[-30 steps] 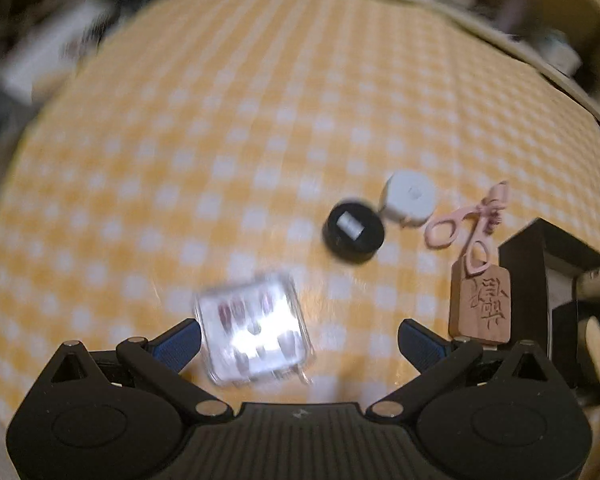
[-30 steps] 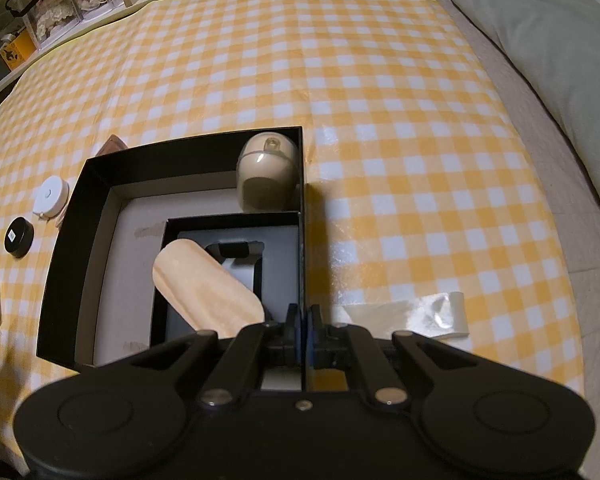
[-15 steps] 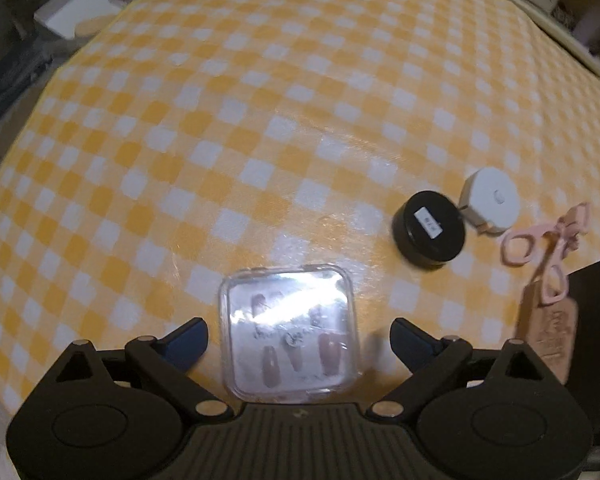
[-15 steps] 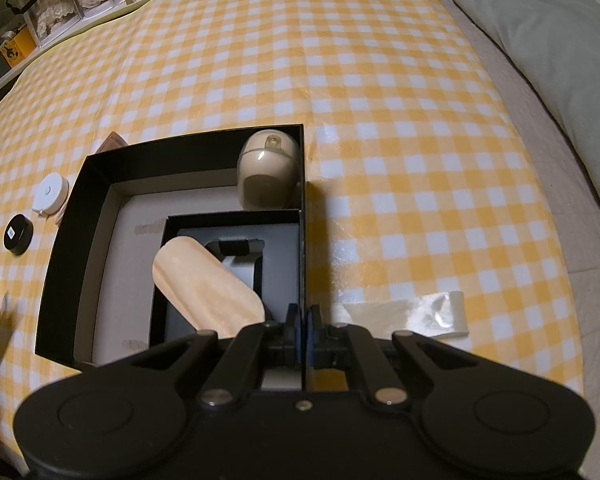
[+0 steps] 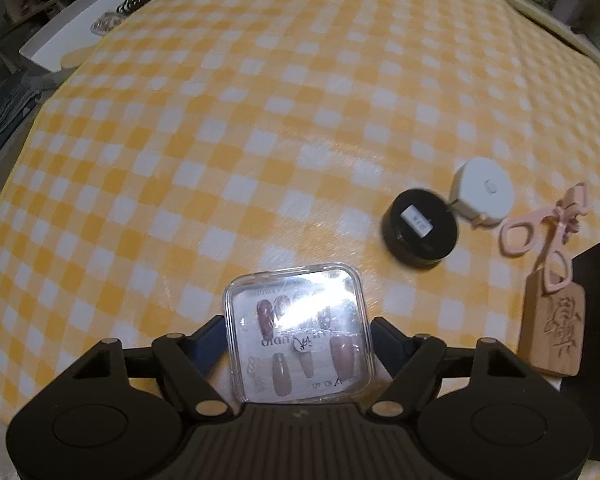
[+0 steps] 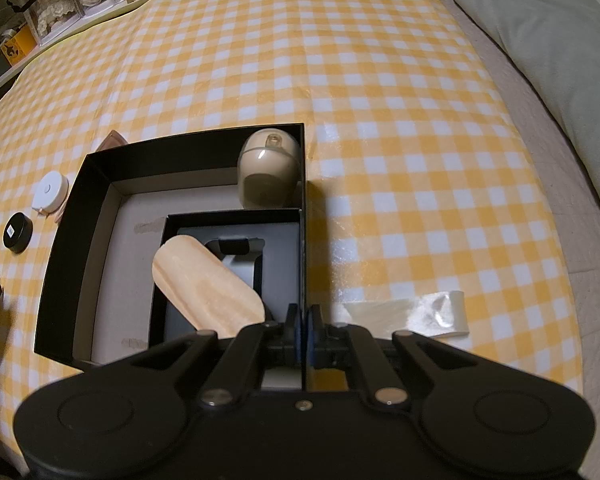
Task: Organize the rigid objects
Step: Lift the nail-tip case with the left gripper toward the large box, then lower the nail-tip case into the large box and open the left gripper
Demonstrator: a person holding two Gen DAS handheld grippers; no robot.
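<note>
Checked cloth: left tongs closing around nail case (clear), right tongs clamping box wall.

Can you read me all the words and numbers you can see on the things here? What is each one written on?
Clear nail box: mirrored print that looks like "STUDIO", partly hidden by glare; the small print along its edges is too blurred to read.
Wooden tag: a carved character, not clear enough to read.
Black round jar: a white sticker with tiny print, too small to read.
White tape measure: no words show.
Black box: no words show.
</note>
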